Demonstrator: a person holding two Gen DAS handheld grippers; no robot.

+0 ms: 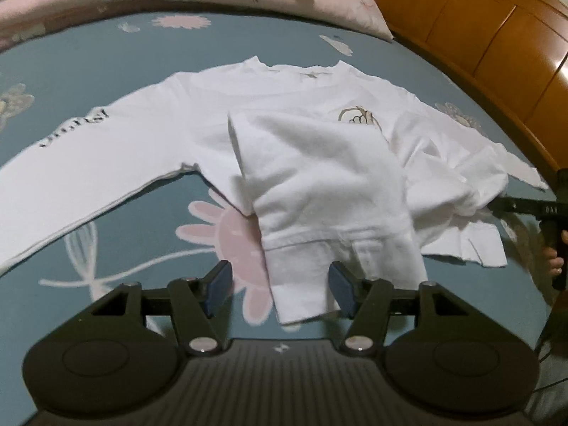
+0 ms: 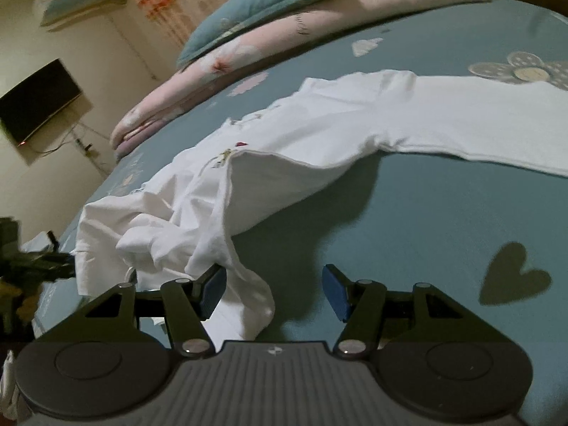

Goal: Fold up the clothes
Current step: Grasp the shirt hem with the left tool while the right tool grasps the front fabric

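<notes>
Both tongs spread, nothing pinched yet

The white long-sleeved cotton shirt (image 1: 284, 113) lies across the teal flowered bed sheet (image 1: 106, 53); its folded-over hem sits right between the left tongs (image 1: 280, 287), while the right tongs (image 2: 273, 291) have bunched cloth by their left pad.

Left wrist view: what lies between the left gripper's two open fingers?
The left gripper is open, and the white shirt's folded-over hem hangs down between its fingers; beneath shows the blue flowered bedsheet.
</notes>
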